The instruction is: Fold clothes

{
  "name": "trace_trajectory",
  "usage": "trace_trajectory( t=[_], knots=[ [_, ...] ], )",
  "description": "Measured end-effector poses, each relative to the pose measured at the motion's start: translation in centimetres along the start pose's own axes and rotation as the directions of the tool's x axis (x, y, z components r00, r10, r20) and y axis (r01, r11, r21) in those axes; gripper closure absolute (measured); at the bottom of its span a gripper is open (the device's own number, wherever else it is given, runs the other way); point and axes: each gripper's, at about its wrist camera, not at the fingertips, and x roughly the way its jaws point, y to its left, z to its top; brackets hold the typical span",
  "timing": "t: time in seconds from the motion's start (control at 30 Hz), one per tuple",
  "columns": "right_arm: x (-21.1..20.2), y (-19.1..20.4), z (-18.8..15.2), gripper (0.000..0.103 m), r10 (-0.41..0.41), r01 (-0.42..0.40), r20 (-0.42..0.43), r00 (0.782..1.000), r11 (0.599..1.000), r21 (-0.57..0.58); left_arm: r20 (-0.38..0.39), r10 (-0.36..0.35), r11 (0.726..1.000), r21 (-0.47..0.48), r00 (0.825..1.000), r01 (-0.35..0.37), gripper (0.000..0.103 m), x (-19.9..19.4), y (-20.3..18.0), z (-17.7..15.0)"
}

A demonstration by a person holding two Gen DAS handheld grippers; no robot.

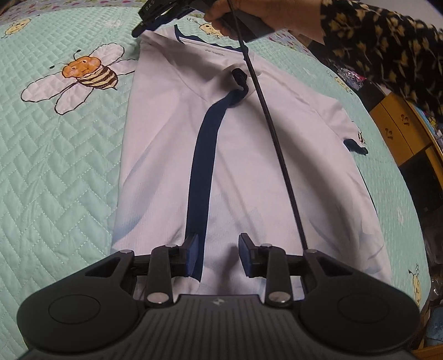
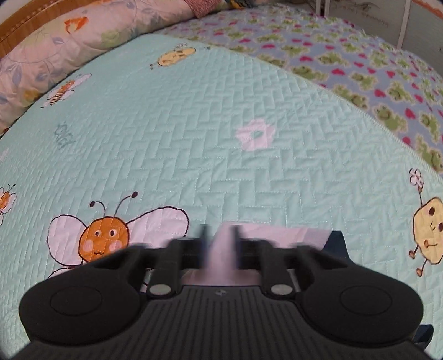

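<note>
White shirt (image 1: 249,155) with a dark blue stripe (image 1: 203,171) lies on the quilted mint bedspread (image 1: 63,171), collar end toward 12 o'clock in the left wrist view, hem end at 6 o'clock under the left gripper (image 1: 218,254). Progress, as a judgement: one long side looks already turned in, since the left edge runs straight from hem to shoulder and the stripe sits near the middle; the sleeve (image 1: 351,138) at 3 o'clock is spread out and not yet folded, and no crosswise fold is made, so roughly the first third is done. Left gripper: jaws parted moderately over the hem, the left pad (image 1: 192,254) just at the stripe's lower end; nothing is pinched between them. Right gripper (image 2: 220,249): in its own view the fingers are blurred, a strip of white cloth stands between them, but whether they clamp it I cannot tell. In the left wrist view it is at 12 o'clock, at the shirt's shoulder corner, held by the person's hand (image 1: 265,16) in a floral sleeve; a black cable (image 1: 274,144) runs down across the shirt. Writing: small dark logo text (image 1: 214,52) below the collar band, too small to read with certainty; faint teal lettering (image 2: 64,138) on the bedspread at 9 o'clock in the right wrist view, not legible. Bee (image 1: 88,73) print at 10 o'clock.
</note>
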Motion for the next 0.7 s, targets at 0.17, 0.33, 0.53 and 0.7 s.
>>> trace_trajectory(
  t=[0.17, 0.33, 0.53, 0.7],
  knots=[
    [0.6, -2.9, 0.4, 0.103, -0.024, 0.001, 0.11, 0.994, 0.98, 0.201, 0.036, 0.003, 1.0, -0.005, 0.999, -0.003, 0.068, 0.1, -0.1, -1.0],
    [1.0, -4.1, -0.4, 0.097, -0.024, -0.035, 0.179, 0.984, 0.948, 0.317, 0.056, 0.015, 1.0, 0.005, 0.998, -0.015, 0.063, 0.0, -0.5, -1.5],
    [-5.0, -4.0, -4.4, 0.083, -0.044, -0.111, 0.358, 0.933, 0.909, 0.401, 0.058, 0.002, 0.996, -0.094, 0.998, 0.003, 0.063, -0.4, 0.3, -1.5],
    [-6.7, -4.2, -7.7, 0.083, -0.109, -0.007, 0.277, 0.955, 0.923, 0.385, 0.062, -0.003, 0.99, -0.137, 0.998, 0.012, 0.063, -0.7, 0.6, -2.0]
  ],
)
